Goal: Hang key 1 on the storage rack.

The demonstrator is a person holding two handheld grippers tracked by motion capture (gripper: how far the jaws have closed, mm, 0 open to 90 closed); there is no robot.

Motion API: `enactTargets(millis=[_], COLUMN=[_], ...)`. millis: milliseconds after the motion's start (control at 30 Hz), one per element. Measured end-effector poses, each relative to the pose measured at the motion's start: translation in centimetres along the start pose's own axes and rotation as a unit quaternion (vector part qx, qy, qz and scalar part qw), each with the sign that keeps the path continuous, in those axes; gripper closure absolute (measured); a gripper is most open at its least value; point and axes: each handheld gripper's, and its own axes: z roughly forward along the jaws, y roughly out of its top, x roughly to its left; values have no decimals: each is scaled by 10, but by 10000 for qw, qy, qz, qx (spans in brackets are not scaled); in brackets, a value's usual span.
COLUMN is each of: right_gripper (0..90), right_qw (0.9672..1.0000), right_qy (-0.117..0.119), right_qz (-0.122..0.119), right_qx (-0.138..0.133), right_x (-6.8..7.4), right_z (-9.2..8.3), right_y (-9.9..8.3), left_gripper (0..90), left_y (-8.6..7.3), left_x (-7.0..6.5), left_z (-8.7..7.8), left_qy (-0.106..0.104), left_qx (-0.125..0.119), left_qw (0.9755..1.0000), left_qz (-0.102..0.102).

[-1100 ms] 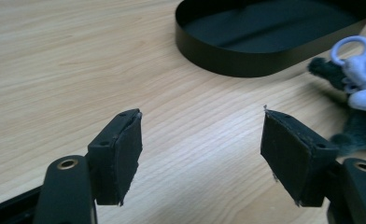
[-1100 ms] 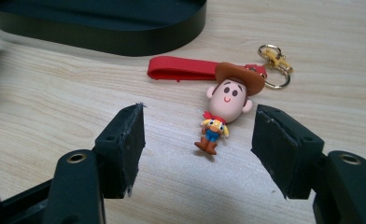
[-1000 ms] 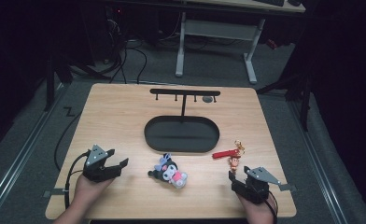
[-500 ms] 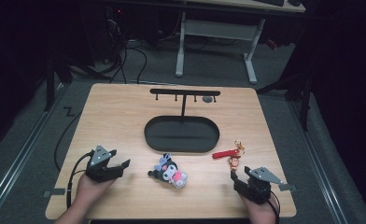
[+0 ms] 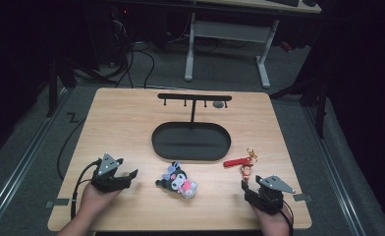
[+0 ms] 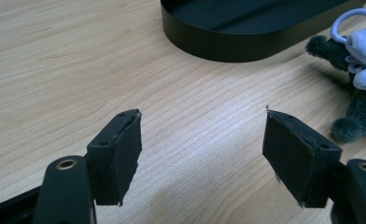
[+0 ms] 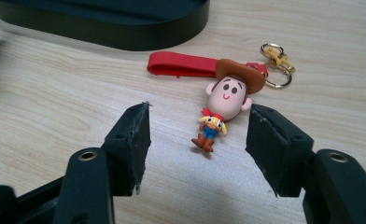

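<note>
We find the right gripper point(image 7: 197, 140) near the table's point(image 5: 131, 123) front right corner, jaws apart after a slight widening, pads clear of the cowboy keychain point(image 7: 225, 100) lying flat between them. The left gripper point(image 6: 202, 144) sits near the front left corner, jaws apart over bare wood. A plush toy point(image 5: 178, 179) lies near the front edge, before the black oval tray point(image 5: 190, 155).

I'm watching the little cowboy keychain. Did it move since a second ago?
No. The cowboy keychain lies at the same spot beside the black oval tray, just ahead of the open right gripper.
</note>
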Motion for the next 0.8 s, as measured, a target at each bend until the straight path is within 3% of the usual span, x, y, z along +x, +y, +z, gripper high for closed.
enactTargets(millis=[500,800], right_gripper=[401,423], right_qw=[9990,9967], right_qy=[33,13], right_qz=[170,121], right_qx=[415,801], right_x=[-5,-5], right_z=[3,6], right_y=[1,2], left_gripper=[279,279], left_y=[0,-1], left_x=[-3,-7], left_z=[2,3], left_qy=[-78,-116], left_qx=[66,121], left_qw=[9999,9997], left_qz=[89,161])
